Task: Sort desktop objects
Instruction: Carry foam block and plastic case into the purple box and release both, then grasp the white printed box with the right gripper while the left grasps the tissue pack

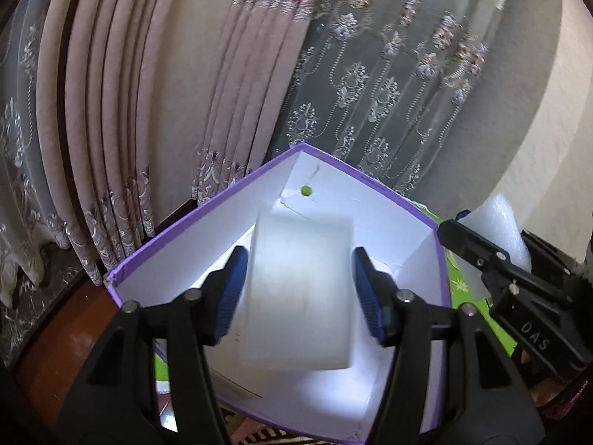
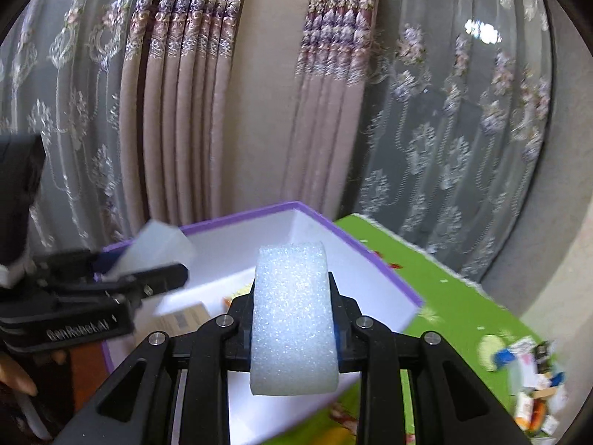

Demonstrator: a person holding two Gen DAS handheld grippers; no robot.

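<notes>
A purple box (image 1: 222,200) with white inside walls stands open under both grippers. My left gripper (image 1: 300,293) hovers over it with its blue pads (image 1: 233,289) spread. A translucent white block (image 1: 300,296) hangs between the pads, and a thin gap shows on each side of it. In the right wrist view the left gripper (image 2: 141,263) is at the left with the block (image 2: 155,248) tilted over the box rim (image 2: 241,218). My right gripper (image 2: 294,296) is shut on a white foam piece (image 2: 294,319) just above the box's near side. In the left wrist view the right gripper (image 1: 481,256) sits at the right with the foam piece (image 1: 496,230).
The box rests on a green mat (image 2: 444,296). A pile of small mixed objects (image 2: 530,378) lies at the mat's right end. A small carton (image 2: 185,319) lies inside the box. Curtains (image 2: 222,111) hang close behind, and a hand (image 2: 15,378) shows at the lower left.
</notes>
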